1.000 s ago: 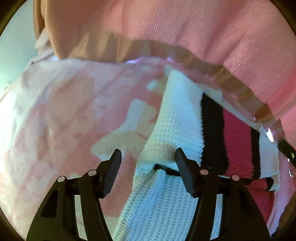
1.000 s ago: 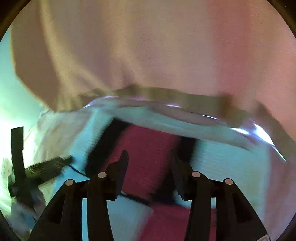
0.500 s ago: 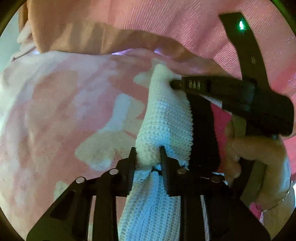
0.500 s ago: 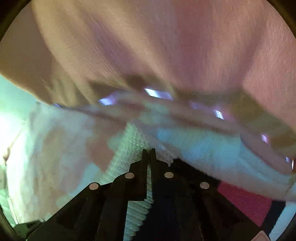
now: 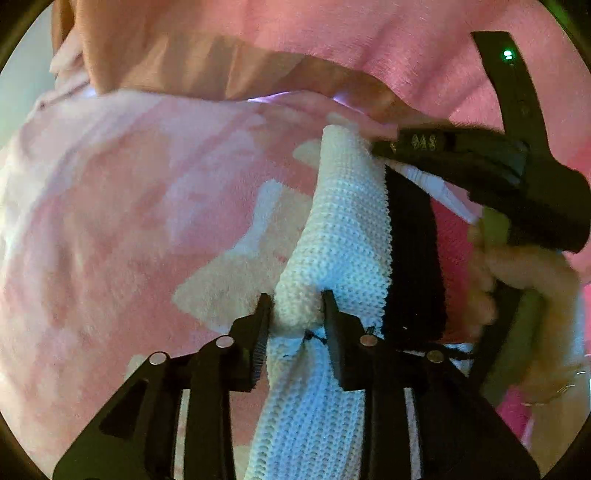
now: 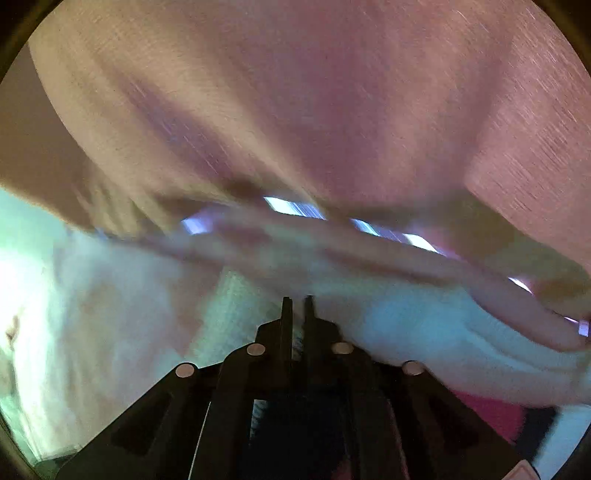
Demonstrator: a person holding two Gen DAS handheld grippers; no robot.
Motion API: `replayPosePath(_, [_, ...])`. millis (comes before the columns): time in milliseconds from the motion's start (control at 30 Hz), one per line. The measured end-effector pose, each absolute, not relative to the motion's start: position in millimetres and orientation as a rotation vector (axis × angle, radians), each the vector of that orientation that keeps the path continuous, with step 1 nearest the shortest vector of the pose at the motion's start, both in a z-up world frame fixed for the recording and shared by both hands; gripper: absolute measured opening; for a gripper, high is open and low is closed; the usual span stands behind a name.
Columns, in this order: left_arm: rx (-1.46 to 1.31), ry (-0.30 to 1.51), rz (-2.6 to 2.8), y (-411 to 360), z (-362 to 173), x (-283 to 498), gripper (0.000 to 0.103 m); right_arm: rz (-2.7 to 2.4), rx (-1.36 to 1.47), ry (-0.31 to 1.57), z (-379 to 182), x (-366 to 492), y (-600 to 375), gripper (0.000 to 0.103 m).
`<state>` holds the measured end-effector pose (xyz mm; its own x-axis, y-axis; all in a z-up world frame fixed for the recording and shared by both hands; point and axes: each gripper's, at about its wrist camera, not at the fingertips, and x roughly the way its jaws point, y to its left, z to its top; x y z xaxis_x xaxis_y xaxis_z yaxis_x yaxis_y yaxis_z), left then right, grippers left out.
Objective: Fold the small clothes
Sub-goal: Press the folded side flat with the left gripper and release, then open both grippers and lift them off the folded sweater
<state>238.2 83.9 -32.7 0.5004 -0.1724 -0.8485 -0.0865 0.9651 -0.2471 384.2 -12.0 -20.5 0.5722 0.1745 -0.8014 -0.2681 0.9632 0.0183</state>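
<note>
A white waffle-knit garment (image 5: 343,229) with black and pink stripes lies bunched into a raised fold on a pink patterned cloth (image 5: 129,221). My left gripper (image 5: 295,310) holds the near end of that fold; its jaws are opening, with the knit still filling the gap and touching both pads. My right gripper (image 5: 380,146) comes in from the right and pinches the far end of the fold. In the right wrist view the right gripper (image 6: 297,306) shows only a slit, opening slightly, with the thin edge of the pale knit (image 6: 406,325) between its fingers.
A person's pink top (image 5: 295,29) fills the upper part of both views, close above the cloth. The person's hand (image 5: 517,266) grips the right gripper's handle at the right edge. The pink patterned cloth spreads wide to the left.
The right gripper swept in from the right and closed on the far end of the knit. The left gripper closed on the near end, bunching a fold, then widened a little.
</note>
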Motion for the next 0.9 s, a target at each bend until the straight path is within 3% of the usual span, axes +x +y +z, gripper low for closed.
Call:
replayPosePath(67, [-0.229,1.034,-0.025,76.7,-27.4,234.0,0.047,0.23,-0.102,0.866,3.7,344.2,-42.5,0.01])
replayPosePath(133, [-0.244,1.031,-0.052,72.5,-20.7,227.3,0.05,0.207,-0.058,0.838,23.6,298.6,-79.0,0.024])
replayPosePath(200, [-0.268,1.044,-0.093,68.5,-14.1,217.0,0.053,0.149,-0.012,0.821,40.9,240.0,-138.7,0.047])
replayPosePath(267, [-0.284,1.057,-0.122,66.6,-8.6,202.8,0.055,0.053,-0.012,0.826,47.1,184.1,-184.7,0.053])
replayPosePath(367, [-0.275,1.053,-0.18,58.7,5.8,173.1,0.059,-0.089,0.011,0.854,43.1,92.2,-248.0,0.055])
replayPosePath(500, [-0.183,0.973,-0.212,51.9,25.1,120.0,0.079,-0.183,0.151,0.91,18.4,-19.7,-306.6,0.057])
replayPosePath(567, [-0.169,0.959,-0.222,56.6,23.4,90.1,0.084,-0.193,0.207,0.931,3.4,-58.8,-310.9,0.059])
replayPosePath(900, [-0.249,1.087,-0.178,87.7,-38.0,-40.4,0.084,-0.06,0.381,1.028,-70.2,-153.3,-282.3,0.06])
